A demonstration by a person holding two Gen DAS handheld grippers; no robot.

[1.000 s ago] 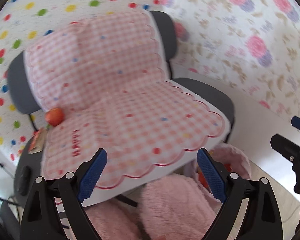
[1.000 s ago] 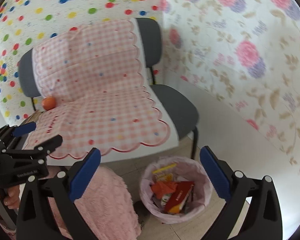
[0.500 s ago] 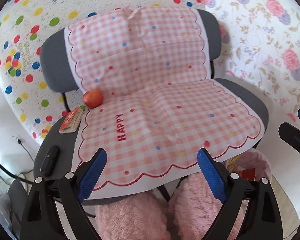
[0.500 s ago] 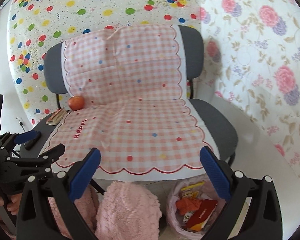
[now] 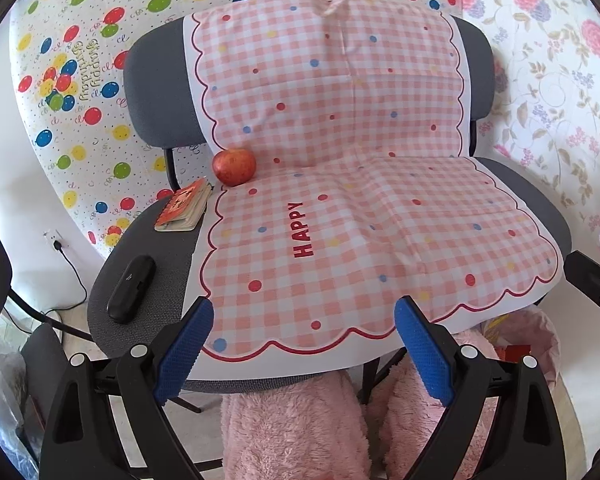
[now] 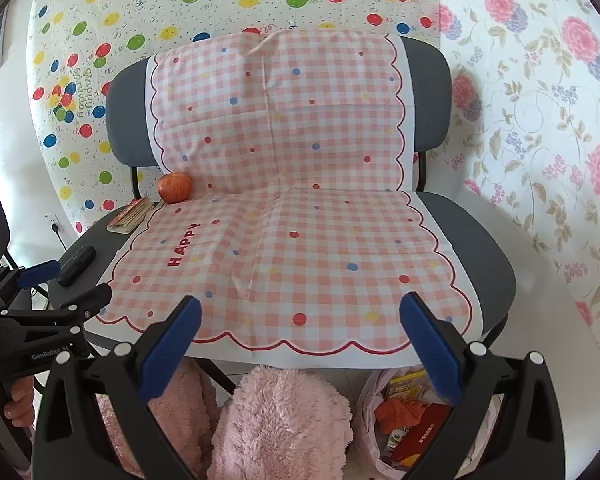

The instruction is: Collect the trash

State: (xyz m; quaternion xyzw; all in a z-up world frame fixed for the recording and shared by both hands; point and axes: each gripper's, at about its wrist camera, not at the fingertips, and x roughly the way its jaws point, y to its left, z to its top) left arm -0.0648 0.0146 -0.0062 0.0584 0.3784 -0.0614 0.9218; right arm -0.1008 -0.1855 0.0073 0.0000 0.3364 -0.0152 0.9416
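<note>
A grey chair (image 5: pixel 540 208) (image 6: pixel 484 248) is draped with a pink checked cloth (image 5: pixel 340 208) (image 6: pixel 292 240) printed HAPPY. A pink-lined trash bin (image 6: pixel 416 412) (image 5: pixel 528 356) with wrappers stands on the floor under the chair's right front. My left gripper (image 5: pixel 302 348) is open and empty before the seat's front edge; it also shows in the right wrist view (image 6: pixel 64 284). My right gripper (image 6: pixel 300 344) is open and empty above the bin and the seat front; its fingertips (image 5: pixel 588 272) show at the right of the left wrist view.
On the seat's left side lie a red apple (image 5: pixel 234 167) (image 6: pixel 175 187), a small booklet (image 5: pixel 184 210) (image 6: pixel 130 216) and a black case (image 5: pixel 131 288) (image 6: pixel 77 260). Pink fluffy legs (image 6: pixel 276 420) (image 5: pixel 296 428) are below. Patterned sheets cover the wall behind.
Both views have swung up and left from the bin toward the chair. The apple, booklet and black case have come into fuller view. Both grippers stay open.
</note>
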